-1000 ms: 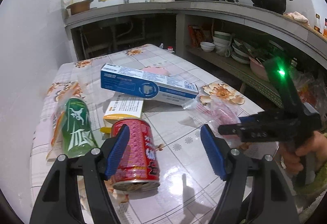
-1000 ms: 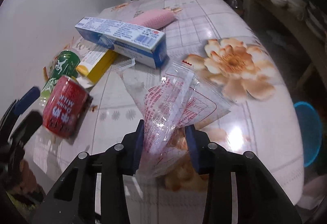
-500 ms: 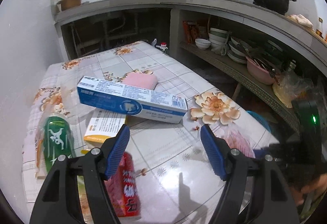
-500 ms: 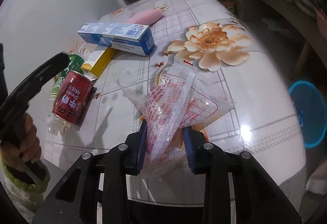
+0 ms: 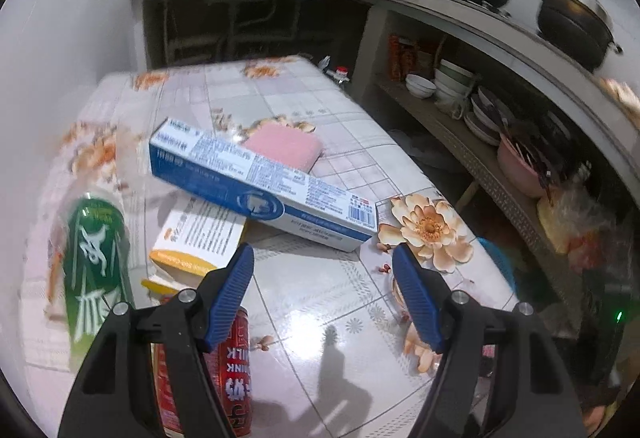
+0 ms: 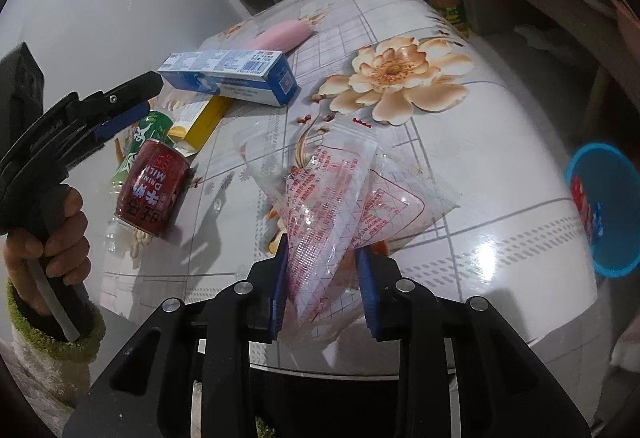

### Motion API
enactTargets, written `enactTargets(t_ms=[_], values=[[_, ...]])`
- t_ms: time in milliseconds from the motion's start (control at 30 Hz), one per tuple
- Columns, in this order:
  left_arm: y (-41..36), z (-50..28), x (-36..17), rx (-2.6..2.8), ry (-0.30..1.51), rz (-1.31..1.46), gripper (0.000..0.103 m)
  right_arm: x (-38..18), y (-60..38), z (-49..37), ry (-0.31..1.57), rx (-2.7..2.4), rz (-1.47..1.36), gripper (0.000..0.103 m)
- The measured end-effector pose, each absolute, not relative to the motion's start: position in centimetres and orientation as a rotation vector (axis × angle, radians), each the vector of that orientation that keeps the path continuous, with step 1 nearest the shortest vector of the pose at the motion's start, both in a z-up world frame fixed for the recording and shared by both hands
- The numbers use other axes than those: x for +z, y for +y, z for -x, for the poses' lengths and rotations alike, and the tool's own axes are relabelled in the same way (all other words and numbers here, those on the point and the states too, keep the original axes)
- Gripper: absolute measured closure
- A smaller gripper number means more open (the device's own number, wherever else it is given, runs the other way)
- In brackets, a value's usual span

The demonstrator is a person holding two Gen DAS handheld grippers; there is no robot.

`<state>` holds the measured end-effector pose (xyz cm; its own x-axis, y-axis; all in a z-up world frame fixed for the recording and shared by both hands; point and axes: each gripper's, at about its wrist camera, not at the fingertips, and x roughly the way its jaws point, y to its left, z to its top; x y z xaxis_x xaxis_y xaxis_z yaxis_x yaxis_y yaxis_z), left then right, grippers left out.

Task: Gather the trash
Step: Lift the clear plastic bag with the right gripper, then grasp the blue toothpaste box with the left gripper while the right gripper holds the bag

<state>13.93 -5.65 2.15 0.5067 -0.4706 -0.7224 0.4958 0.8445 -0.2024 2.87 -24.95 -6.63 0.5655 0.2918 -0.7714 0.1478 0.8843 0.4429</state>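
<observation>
Your right hand-held gripper (image 6: 322,280) clamped the clear red-printed wrapper (image 6: 340,198) above the floral tabletop (image 6: 480,142). Your left hand-held gripper (image 6: 120,106) hung spread over the red can (image 6: 154,190), which lay beside the green can (image 6: 140,142) and blue box (image 6: 232,76).

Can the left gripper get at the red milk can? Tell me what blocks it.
Probably yes. The left gripper is open and empty, and the red milk can lies on its side just below it, with nothing on top; the green can lies alongside.
</observation>
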Motion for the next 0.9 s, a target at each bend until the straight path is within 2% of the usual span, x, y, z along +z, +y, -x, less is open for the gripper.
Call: enactTargets(t_ms=[767,900], values=[[-1.6,-14.4,4.0,-0.497,0.914,0.189,0.034,-7.0,-26.4,-2.7,0.938,0.140,-0.568,0.074],[-3.8,-16.1,3.3,-0.576,0.982,0.294,0.026,-7.0,-26.5,-2.6,0.939,0.138,-0.577,0.074]])
